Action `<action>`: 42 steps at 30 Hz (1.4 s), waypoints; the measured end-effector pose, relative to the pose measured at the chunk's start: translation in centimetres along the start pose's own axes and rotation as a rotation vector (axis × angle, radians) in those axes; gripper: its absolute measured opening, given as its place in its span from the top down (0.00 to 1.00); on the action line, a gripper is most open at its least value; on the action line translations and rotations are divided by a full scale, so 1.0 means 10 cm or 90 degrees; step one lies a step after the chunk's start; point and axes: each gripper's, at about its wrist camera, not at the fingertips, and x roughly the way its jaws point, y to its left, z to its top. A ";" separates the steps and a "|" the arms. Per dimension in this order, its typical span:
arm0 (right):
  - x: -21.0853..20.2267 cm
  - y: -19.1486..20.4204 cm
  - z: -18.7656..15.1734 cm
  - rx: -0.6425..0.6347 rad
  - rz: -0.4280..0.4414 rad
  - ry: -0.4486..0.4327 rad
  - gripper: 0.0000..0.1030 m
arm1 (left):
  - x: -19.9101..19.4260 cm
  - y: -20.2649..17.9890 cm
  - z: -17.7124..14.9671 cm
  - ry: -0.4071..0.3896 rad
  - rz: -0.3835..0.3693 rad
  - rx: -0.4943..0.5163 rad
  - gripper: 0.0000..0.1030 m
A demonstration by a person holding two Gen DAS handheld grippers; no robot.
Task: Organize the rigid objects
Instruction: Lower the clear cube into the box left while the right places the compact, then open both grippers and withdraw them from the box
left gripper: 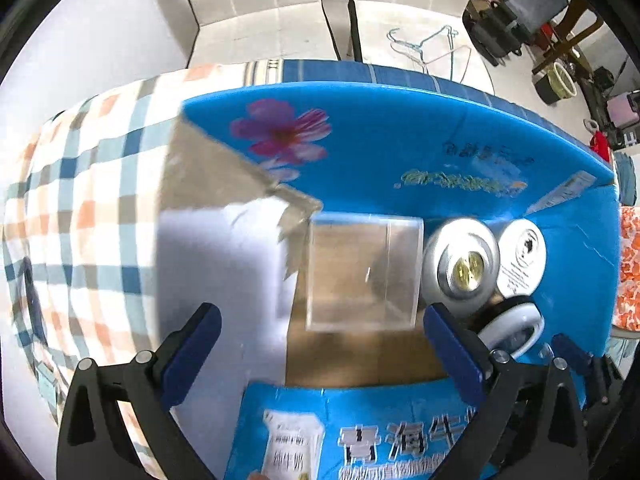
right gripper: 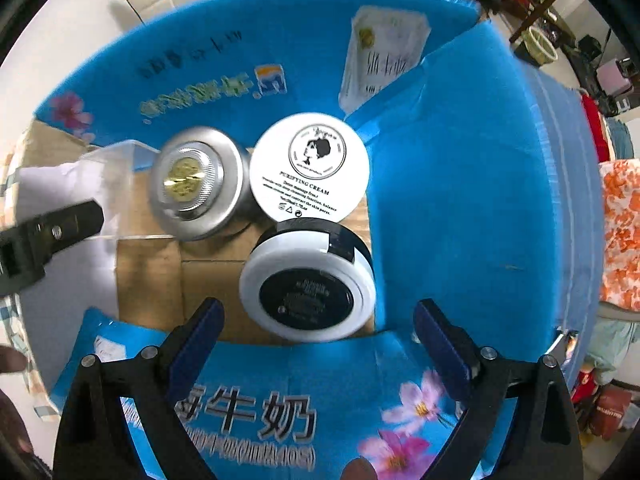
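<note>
Inside the blue cardboard box (right gripper: 460, 184), on its brown floor, a silver jar (right gripper: 200, 184) touches a white Purifying Cream jar (right gripper: 310, 168); a white-rimmed, dark-lidded jar (right gripper: 308, 292) sits just in front of them. A clear plastic box (left gripper: 364, 272) stands left of the silver jar, beside white paper (left gripper: 220, 280). The box's raised flaps hem in all four. The left gripper (left gripper: 320, 344) and right gripper (right gripper: 318, 340) hang above, jaws wide apart and empty.

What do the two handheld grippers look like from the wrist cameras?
Both match: the left gripper and right gripper have black angular frames with triangular cut-outs, silver round pivot pins, and long dark-blue pads lining the jaws. No cables, markings or sleeves show.
</note>
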 end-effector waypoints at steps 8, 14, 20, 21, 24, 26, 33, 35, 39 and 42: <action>-0.71 0.09 -0.31 -0.028 0.005 -0.079 0.05 | -0.41 -0.01 -0.52 -0.051 -0.002 -0.006 0.00; -1.19 -0.10 -0.52 -0.037 0.013 -0.126 0.05 | -0.85 -0.01 -0.82 -0.115 -0.006 -0.017 0.00; -1.71 -0.22 -0.85 -0.033 0.038 -0.163 0.05 | -1.35 -0.10 -1.10 -0.174 -0.007 -0.011 0.00; -1.78 -0.23 -0.89 -0.034 0.040 -0.168 0.05 | -1.44 -0.12 -1.16 -0.185 -0.008 -0.010 0.00; -1.98 -0.29 -1.02 -0.034 0.053 -0.184 0.05 | -1.62 -0.17 -1.32 -0.205 -0.014 -0.005 0.00; -2.12 -0.32 -1.10 -0.037 0.058 -0.196 0.05 | -1.74 -0.20 -1.42 -0.217 -0.017 -0.003 0.00; -2.35 -0.48 -1.28 -0.027 0.081 -0.219 0.05 | -2.00 -0.30 -1.59 -0.246 -0.025 0.002 0.00; -2.35 -0.58 -1.32 -0.015 0.087 -0.216 0.05 | -2.01 -0.38 -1.63 -0.246 -0.027 0.009 0.00; -2.27 -1.04 -1.46 0.035 0.078 -0.209 0.05 | -1.93 -0.73 -1.62 -0.236 -0.040 0.049 0.00; -2.10 -1.59 -1.61 0.109 0.054 -0.195 0.05 | -1.81 -1.12 -1.64 -0.228 -0.053 0.094 0.00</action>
